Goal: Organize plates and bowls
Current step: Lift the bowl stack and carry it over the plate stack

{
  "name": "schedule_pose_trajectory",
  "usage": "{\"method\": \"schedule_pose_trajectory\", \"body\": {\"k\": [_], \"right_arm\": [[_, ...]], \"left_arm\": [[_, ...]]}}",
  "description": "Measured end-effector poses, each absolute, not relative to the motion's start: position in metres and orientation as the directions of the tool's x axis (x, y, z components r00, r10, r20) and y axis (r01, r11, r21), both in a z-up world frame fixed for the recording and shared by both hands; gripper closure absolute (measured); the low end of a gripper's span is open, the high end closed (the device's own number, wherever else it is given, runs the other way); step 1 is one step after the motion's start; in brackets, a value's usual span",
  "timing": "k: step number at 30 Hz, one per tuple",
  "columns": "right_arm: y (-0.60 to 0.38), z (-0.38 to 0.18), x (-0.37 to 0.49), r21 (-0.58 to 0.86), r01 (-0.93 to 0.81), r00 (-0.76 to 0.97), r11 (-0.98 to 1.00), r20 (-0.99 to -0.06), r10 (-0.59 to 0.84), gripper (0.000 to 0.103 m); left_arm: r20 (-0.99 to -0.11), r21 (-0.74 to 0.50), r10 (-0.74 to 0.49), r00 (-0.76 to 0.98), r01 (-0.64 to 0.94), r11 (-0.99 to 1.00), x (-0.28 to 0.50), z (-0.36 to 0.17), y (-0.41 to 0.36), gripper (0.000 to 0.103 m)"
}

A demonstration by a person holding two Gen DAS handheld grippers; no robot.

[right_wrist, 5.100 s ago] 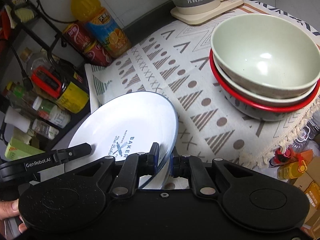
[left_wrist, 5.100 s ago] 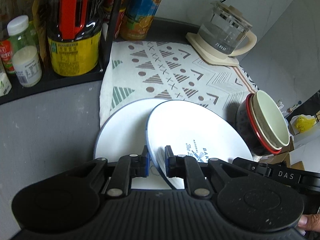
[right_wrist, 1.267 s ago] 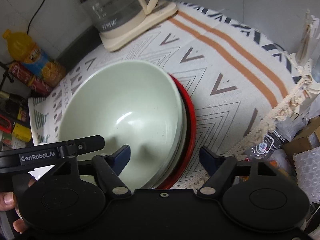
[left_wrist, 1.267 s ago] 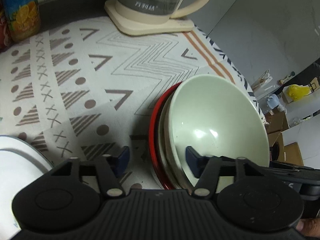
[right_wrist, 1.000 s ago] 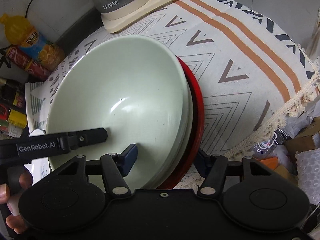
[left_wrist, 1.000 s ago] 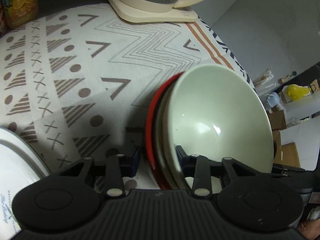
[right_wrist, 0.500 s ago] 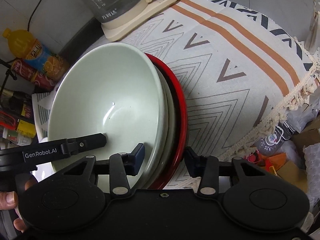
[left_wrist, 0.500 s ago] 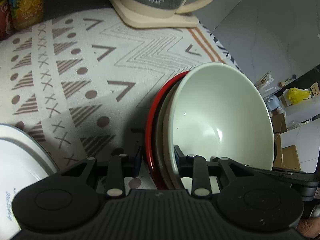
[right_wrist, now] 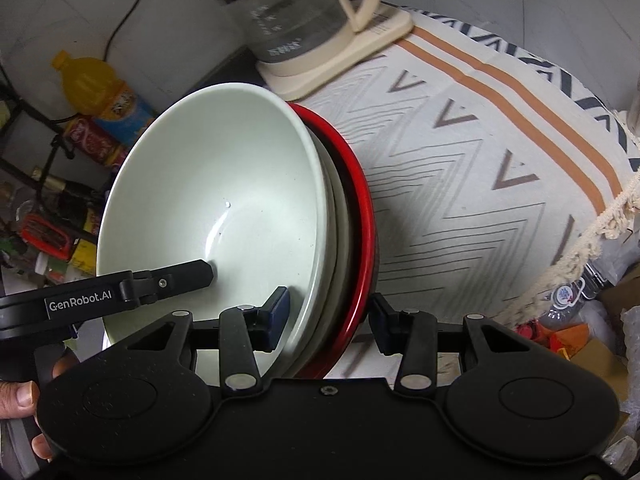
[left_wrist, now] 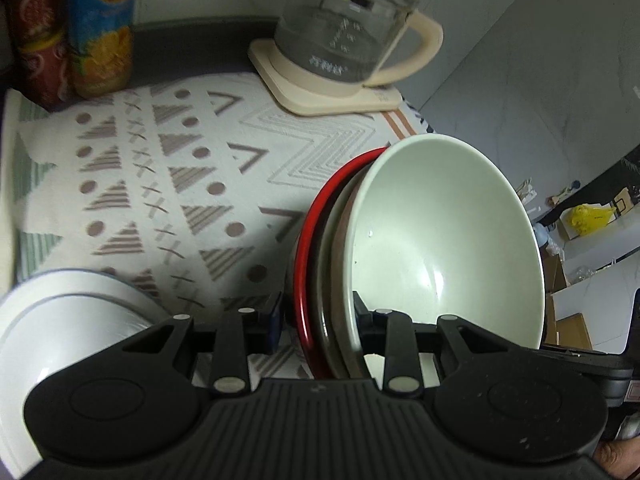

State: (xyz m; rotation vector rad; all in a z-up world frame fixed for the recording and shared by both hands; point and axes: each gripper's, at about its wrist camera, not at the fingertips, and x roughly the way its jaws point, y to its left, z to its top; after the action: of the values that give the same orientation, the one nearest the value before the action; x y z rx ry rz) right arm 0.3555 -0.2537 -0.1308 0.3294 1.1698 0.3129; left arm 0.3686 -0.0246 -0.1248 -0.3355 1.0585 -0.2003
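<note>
A patterned cloth (left_wrist: 168, 168) with triangles, crosses and zigzags covers the counter, with a grey wall behind. The nested bowls sit tilted in the middle of both views: a pale green bowl (left_wrist: 448, 236) on top, another pale rim beneath it, and a red-rimmed bowl (left_wrist: 304, 264) outermost — how many are stacked cannot be counted for certain.

The left gripper (left_wrist: 318, 314) straddles the stack's near edge, one finger outside the red rim, the other inside the green bowl, jaws pinching the stacked rims. The right gripper (right_wrist: 328, 312) does likewise from the opposite side.

A glass kettle (left_wrist: 348, 36) on a cream base stands at the top of both frames, blurred. Only the left view shows the white plate (left_wrist: 68, 320), cut off at lower left, and a red can (left_wrist: 36, 32) beside an orange drink bottle (left_wrist: 102, 28) — both cropped at the top. Only the right view shows a cluttered rack (right_wrist: 44, 216) at left, contents hard to make out, the cloth's fringe (right_wrist: 600, 220) at right, and a hand (right_wrist: 20, 400) at lower left.
</note>
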Motion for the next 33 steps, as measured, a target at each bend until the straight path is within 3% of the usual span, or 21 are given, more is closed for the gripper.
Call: {"method": "schedule_pose_trajectory", "body": {"k": [33], "right_arm": [[-0.126,-0.102,0.310,0.433,-0.233,0.330,0.871,-0.807,0.490,0.061]], "left_arm": [[-0.772,-0.368,-0.228,0.593,-0.125,0.921,0.297,-0.095,0.107,0.072]]}}
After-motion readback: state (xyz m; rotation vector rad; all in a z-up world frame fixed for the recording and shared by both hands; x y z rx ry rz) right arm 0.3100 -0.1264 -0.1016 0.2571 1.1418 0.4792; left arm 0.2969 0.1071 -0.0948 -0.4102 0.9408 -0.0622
